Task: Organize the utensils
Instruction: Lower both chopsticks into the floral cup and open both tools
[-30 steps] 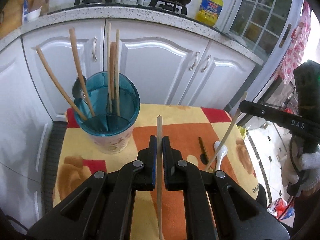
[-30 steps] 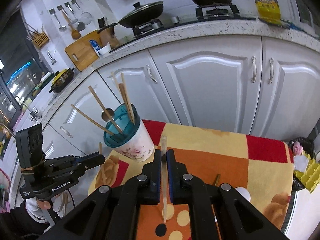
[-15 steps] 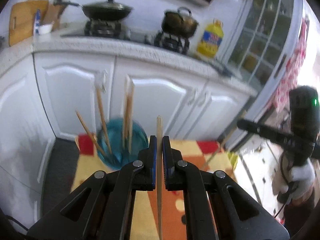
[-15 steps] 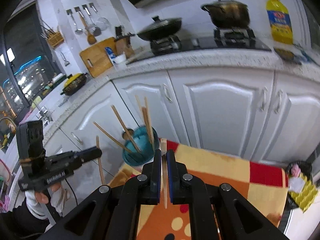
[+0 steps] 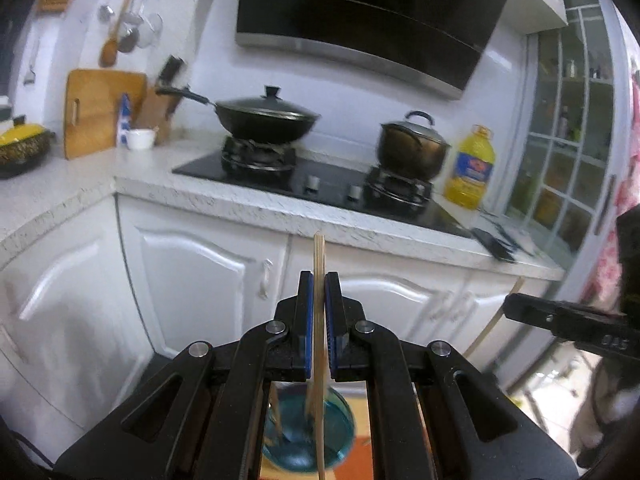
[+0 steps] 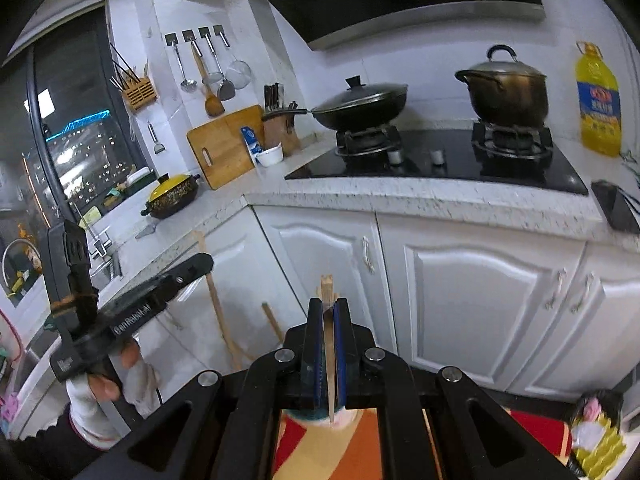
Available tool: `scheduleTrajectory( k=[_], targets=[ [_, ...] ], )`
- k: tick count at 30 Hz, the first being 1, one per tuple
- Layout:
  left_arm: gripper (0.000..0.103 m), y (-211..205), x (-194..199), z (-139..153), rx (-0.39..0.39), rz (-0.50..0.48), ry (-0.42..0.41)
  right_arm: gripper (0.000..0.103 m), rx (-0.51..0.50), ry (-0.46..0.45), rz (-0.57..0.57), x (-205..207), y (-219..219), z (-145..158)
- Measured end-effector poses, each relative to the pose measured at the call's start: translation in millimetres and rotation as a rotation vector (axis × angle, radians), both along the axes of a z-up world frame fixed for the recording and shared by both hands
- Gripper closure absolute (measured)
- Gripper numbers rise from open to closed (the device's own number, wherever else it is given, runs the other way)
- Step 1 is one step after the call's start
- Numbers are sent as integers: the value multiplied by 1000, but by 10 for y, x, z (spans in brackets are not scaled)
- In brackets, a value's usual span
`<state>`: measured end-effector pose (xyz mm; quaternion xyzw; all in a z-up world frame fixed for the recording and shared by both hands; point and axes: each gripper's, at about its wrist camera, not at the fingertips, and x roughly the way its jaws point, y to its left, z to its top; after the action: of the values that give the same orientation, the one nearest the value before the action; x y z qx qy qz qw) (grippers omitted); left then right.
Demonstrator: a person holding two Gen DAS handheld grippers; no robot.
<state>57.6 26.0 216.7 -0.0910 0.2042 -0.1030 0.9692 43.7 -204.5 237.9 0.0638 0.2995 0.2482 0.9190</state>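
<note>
Holding one wooden chopstick each, two hand-held tools hang above a low desk covered by an orange, red and yellow cloth (image 6: 360,440), in front of white kitchen cabinets. The left tool (image 5: 319,292) is clamped on the left chopstick (image 5: 319,264), which stands nearly upright between the blue pads; its lower end hangs over the teal utensil holder (image 5: 340,436), seen directly below with other chopsticks already inside. The right tool (image 6: 329,312) is clamped on the right chopstick (image 6: 326,288), also close to vertical, with only a sliver of the holder visible beneath it. A white-gloved hand (image 6: 92,396) grips the left tool's handle in the right wrist view. To do this step well, each stick probably needs its lower tip centred over the holder's open mouth, kept upright, and lowered inside the rim before the pads part. Going one stick at a time should avoid the tools colliding or knocking the leaning chopsticks.
</note>
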Motion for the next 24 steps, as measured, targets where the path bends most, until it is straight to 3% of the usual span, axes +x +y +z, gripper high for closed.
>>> scheduleTrajectory(
  k=[5, 11, 16, 20, 22, 24],
  targets=[
    [99, -56, 168, -321, 43, 68, -5, 98, -29, 8, -8, 317, 171, -156],
    [99, -87, 236, -766, 94, 95, 46, 98, -5, 116, 2, 678, 254, -676],
    [99, -91, 292, -1007, 90, 84, 116, 98, -1, 197, 14, 886, 366, -1078],
    [98, -120, 241, -1056, 107, 69, 116, 98, 21, 245, 16, 938, 386, -1314],
    [98, -121, 223, -1051, 108, 60, 124, 93, 22, 253, 10, 915, 367, -1369],
    [98, -113, 214, -1045, 104, 59, 134, 81, 30, 257, 9, 865, 323, -1395]
  ],
)
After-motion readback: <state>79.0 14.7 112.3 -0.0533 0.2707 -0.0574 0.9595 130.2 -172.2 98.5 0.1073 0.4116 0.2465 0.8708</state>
